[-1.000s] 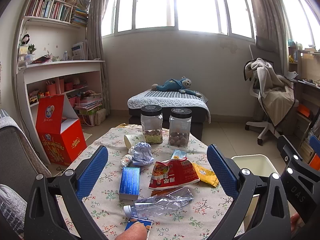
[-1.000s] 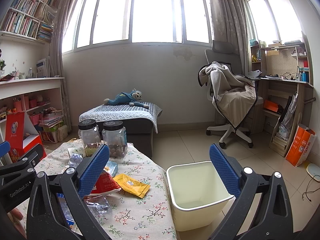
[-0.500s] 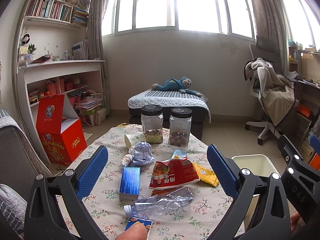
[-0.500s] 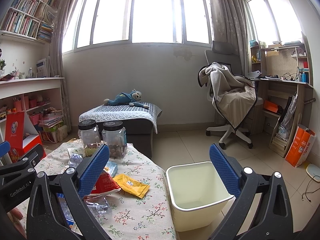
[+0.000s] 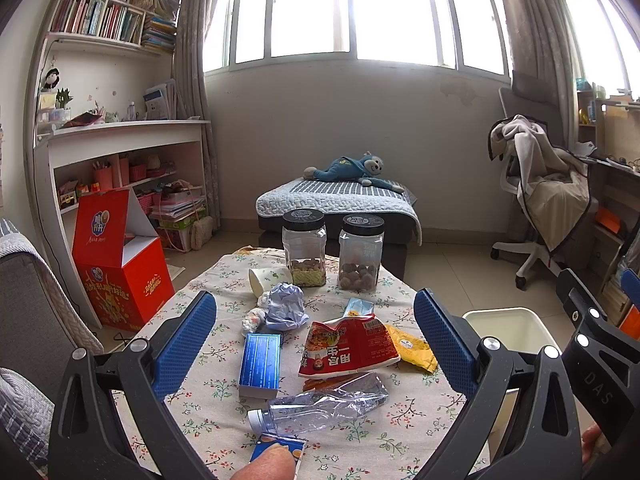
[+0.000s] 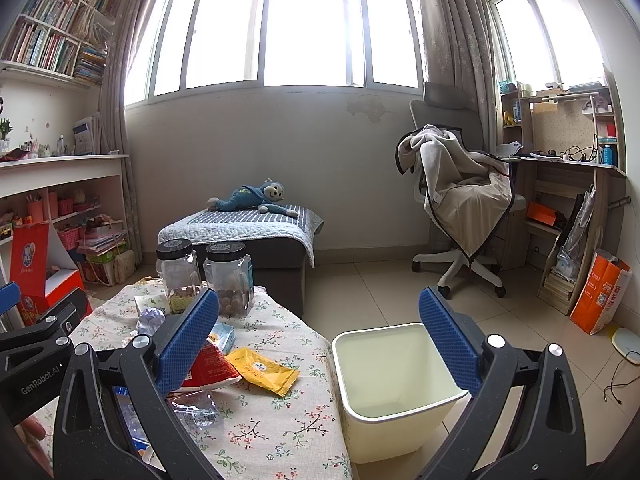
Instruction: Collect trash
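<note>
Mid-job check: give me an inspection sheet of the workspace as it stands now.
Surface: table with floral cloth.
Job's things: crushed bottle, red snack bag, yellow wrapper, blue box, crumpled paper, paper cup; bin stands on the floor beside the table, nothing visible inside.
Clutter: two lidded jars.
Grippers: left gripper and right gripper open, holding nothing.
Cables: loose cable on the floor.
Surroundings: office chair, bookshelves.
</note>
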